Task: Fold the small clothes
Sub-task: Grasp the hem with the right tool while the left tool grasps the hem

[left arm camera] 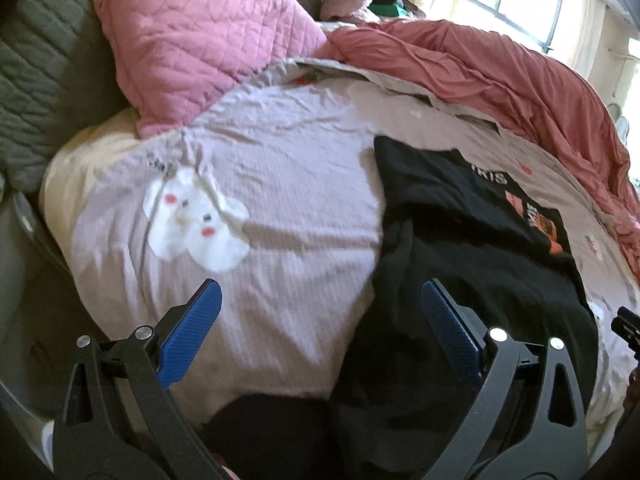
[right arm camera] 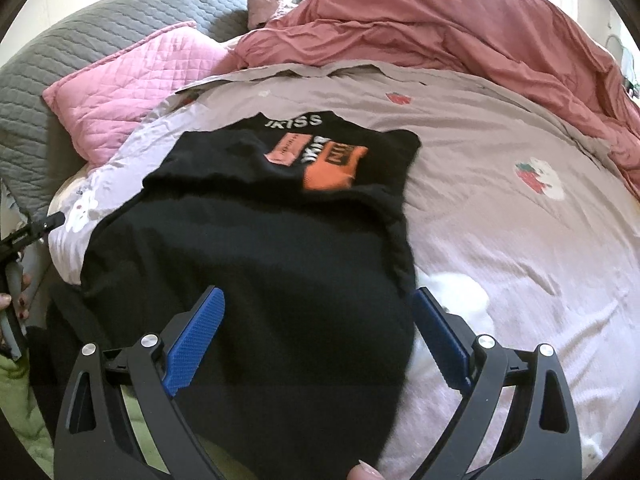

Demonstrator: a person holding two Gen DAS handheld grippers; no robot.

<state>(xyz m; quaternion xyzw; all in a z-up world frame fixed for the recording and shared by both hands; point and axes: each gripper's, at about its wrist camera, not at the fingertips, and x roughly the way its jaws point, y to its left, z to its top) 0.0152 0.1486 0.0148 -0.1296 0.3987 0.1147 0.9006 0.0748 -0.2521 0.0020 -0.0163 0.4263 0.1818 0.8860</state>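
Observation:
A black T-shirt (right arm camera: 280, 232) with an orange and pink print and white letters lies partly folded on the lilac bed sheet (right arm camera: 500, 216). In the left wrist view the same black T-shirt (left arm camera: 472, 240) lies on the right, its near end hanging over the bed edge. My left gripper (left arm camera: 320, 312) is open, with its right finger over the shirt's left edge and its left finger over bare sheet. My right gripper (right arm camera: 318, 320) is open above the shirt's near part, nothing between its blue pads. The left gripper's tip (right arm camera: 52, 222) shows at the left edge of the right wrist view.
A pink quilted pillow (left arm camera: 200, 48) leans against a grey quilted headboard (left arm camera: 36, 80) at the back left. A bunched salmon-red duvet (right arm camera: 460, 28) runs along the far and right sides. A white cartoon print (left arm camera: 196, 220) marks the lilac sheet (left arm camera: 280, 152). A bright window (left arm camera: 516, 4) is behind.

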